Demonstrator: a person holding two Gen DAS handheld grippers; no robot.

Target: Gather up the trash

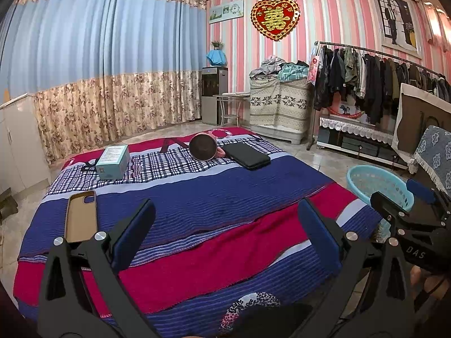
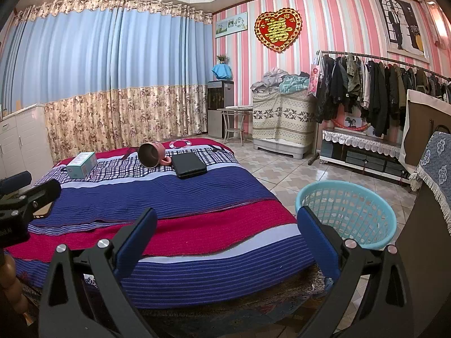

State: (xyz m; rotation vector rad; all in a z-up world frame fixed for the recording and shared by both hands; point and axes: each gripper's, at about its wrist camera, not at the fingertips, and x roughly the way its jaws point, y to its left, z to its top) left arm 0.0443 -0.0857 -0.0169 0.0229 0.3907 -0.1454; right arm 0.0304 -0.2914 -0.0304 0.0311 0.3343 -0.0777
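Left gripper [image 1: 225, 233]: seen in the lower part of the left wrist view, its blue-padded fingers [image 1: 135, 231] spread wide apart with nothing between them; held above the near end of the bed.
Right gripper [image 2: 227, 236]: seen in the lower part of the right wrist view, jaws likewise wide apart and empty; also visible at the right edge of the left wrist view.
Bed [image 1: 214, 194]: covered by a blue, red and white striped blanket; fills the centre of both views.
Box [image 1: 112, 161]: a pale teal carton lying at centre left on the far checked part of the blanket.
Mug [image 1: 203, 148]: pink, tipped on its side, its mouth turned toward the cameras; placed at upper centre, just beside the black case.
Black case [image 1: 247, 155]: flat, lying right of the mug.
Phone case [image 1: 81, 215]: empty, inner side up, at the lower left near the left gripper's left finger.
Basket [image 2: 349, 214]: light blue, perforated, standing on the tiled floor at the right of the bed; its inside appears empty.
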